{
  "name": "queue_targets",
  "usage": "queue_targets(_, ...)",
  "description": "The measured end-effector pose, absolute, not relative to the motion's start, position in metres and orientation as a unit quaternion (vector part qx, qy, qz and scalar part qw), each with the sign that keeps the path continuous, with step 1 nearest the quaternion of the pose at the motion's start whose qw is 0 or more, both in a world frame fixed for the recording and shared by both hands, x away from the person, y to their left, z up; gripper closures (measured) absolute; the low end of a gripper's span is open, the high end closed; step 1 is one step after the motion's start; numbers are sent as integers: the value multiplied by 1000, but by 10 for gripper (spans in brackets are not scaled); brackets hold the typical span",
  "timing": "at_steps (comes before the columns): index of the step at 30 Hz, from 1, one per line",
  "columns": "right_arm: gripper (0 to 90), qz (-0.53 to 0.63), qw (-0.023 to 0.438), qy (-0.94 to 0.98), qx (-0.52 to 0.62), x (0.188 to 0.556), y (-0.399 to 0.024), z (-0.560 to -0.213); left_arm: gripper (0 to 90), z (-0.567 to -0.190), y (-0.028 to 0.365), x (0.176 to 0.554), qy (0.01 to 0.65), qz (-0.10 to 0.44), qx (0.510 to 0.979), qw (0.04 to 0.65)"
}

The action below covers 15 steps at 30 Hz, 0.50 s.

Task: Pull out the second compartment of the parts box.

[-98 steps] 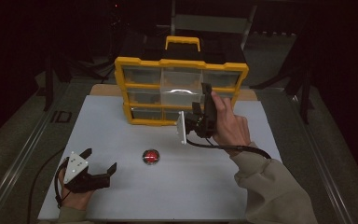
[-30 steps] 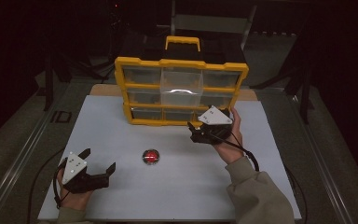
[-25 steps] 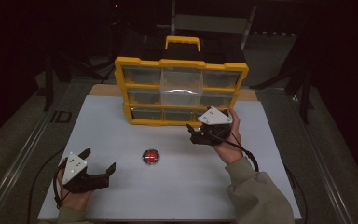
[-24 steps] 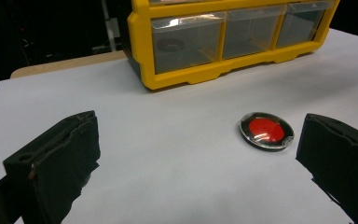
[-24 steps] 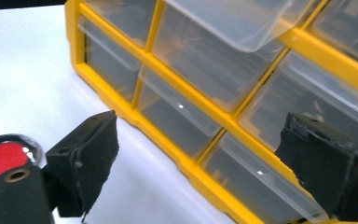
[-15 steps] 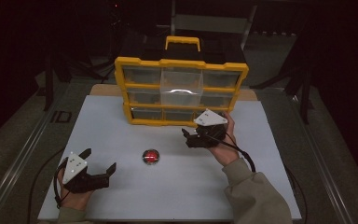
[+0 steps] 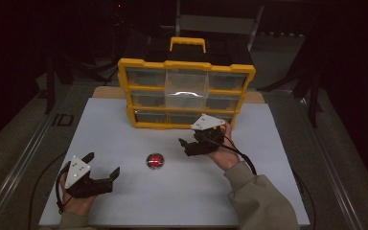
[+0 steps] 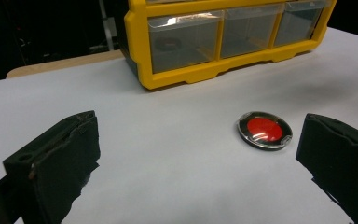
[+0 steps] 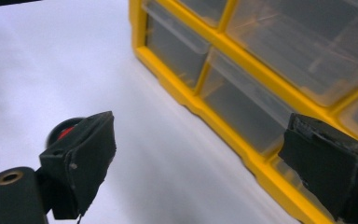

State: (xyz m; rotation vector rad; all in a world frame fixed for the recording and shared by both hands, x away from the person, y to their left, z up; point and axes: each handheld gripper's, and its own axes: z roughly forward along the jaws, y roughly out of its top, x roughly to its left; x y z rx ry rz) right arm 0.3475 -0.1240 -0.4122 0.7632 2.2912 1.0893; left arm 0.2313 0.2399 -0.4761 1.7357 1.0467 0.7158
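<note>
Red-centred round metal tin [image 7: 155, 161] lies on our white desk [image 7: 124, 143], untouched; our right tongs [image 7: 190, 145] approach it wide, left tongs [image 7: 101, 167] wide nearby. Next: straddle and close.

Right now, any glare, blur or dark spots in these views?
High view: glare streak on the organizer drawers, surroundings black, table evenly lit. Left gripper view: sharp, small highlight on the red disc. Right gripper view: soft and tilted, the disc blurred behind the right gripper.
</note>
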Motion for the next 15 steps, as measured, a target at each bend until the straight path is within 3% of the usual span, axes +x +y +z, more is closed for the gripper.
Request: queue_targets(15, 91, 395, 186, 860, 264, 355, -114, -413, 0, -477, 240, 232, 427, 293, 711, 475)
